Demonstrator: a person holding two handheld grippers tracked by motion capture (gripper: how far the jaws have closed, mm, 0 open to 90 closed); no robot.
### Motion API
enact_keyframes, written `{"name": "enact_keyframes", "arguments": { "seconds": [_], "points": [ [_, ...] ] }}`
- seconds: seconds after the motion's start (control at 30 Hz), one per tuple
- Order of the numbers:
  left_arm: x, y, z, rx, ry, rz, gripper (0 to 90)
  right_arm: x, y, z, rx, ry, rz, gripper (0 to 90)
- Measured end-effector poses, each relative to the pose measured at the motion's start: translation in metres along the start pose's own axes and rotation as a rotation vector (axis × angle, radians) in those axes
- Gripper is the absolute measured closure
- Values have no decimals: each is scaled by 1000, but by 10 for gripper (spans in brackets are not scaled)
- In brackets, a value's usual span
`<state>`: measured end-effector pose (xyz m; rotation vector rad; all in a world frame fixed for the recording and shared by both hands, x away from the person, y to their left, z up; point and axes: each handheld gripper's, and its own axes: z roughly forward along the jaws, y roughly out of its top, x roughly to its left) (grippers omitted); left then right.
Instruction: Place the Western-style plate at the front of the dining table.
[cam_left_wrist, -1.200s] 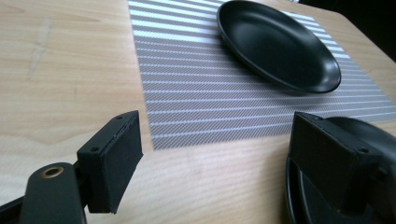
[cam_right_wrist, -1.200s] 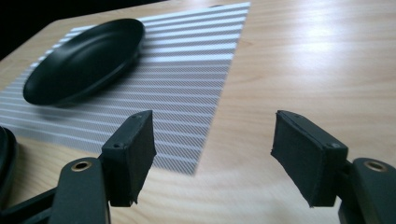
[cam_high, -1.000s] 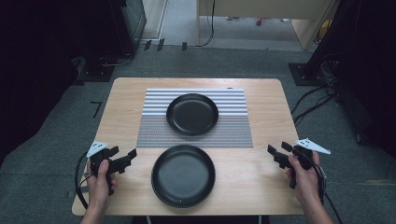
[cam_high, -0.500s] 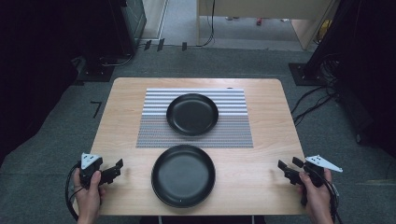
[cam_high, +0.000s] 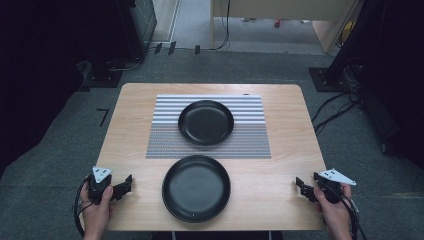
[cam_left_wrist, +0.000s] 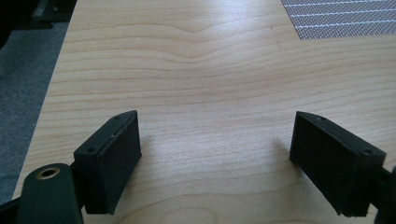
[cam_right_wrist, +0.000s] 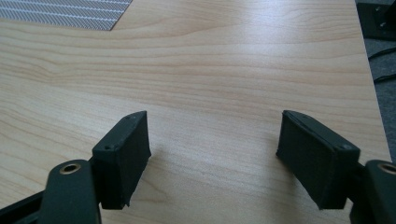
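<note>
Left gripper (cam_high: 125, 184) and right gripper (cam_high: 301, 186) gaping wide (nothing held), two black plates (cam_high: 196, 188) between

High view: both forearms are cut off by the bottom edge; the left hand (cam_high: 96, 207) and right hand (cam_high: 334, 210) cover the grips of their tongs. The table's (cam_high: 135, 125) near edge lies partly behind the hands. The dark surrounds at both sides are too dim to make out. Small items on the floor beyond the table are too small to identify.

Left gripper view: the striped mat (cam_left_wrist: 341, 18) is cropped by the top and right edges; the tongs' (cam_left_wrist: 215, 158) bodies run off the bottom.

Right gripper view: mat corner (cam_right_wrist: 65, 13) cropped at top; a dark object (cam_right_wrist: 377, 18) cut at the corner, unidentifiable.
</note>
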<state>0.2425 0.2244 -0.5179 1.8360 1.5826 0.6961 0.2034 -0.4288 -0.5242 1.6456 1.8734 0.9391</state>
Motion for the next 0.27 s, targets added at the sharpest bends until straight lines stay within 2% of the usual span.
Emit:
{"name": "enact_keyframes", "arguments": {
  "seconds": [0.2,0.27],
  "points": [
    [0,0,1,1,2,-4,149,6,0,2,24,-18,-63,189],
    [-1,1,1,4,2,-4,143,6,0,2,24,-18,-63,187]
  ]
}}
